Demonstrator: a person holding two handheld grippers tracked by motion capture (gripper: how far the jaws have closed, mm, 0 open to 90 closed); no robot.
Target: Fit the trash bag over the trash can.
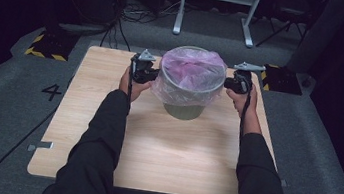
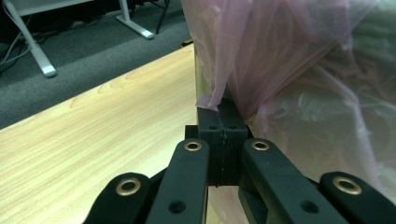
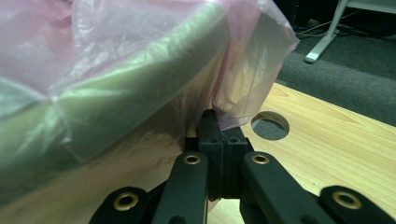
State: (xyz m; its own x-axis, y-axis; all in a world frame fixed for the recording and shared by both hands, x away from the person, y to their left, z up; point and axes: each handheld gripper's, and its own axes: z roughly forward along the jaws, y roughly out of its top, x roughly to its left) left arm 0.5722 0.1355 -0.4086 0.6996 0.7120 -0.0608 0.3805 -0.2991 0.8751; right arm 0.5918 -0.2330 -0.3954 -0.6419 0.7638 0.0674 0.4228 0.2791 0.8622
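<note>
Bin [image 1: 183, 109], far bench [image 1: 153, 150]: pink liner [image 1: 191, 69] draped over rim. Left gripper [image 2: 219, 112] and right gripper [image 3: 215, 120] fingers clenched on liner hem; tucking down remains.

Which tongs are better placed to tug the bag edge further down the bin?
Neither clearly: left tongs and right tongs are both shut on the pink bag hem, at opposite sides of the bin.

A light wood-grain table [image 1: 106, 118] stands on grey carpet [image 1: 4, 90]. A round cable hole [image 3: 270, 125] is cut in the tabletop. A white desk frame [image 1: 217, 7] stands beyond it. Black cables [image 1: 135, 14] lie on the floor. Yellow-and-black striped blocks [image 1: 48, 45] flank the far corners. The surroundings are dark.
</note>
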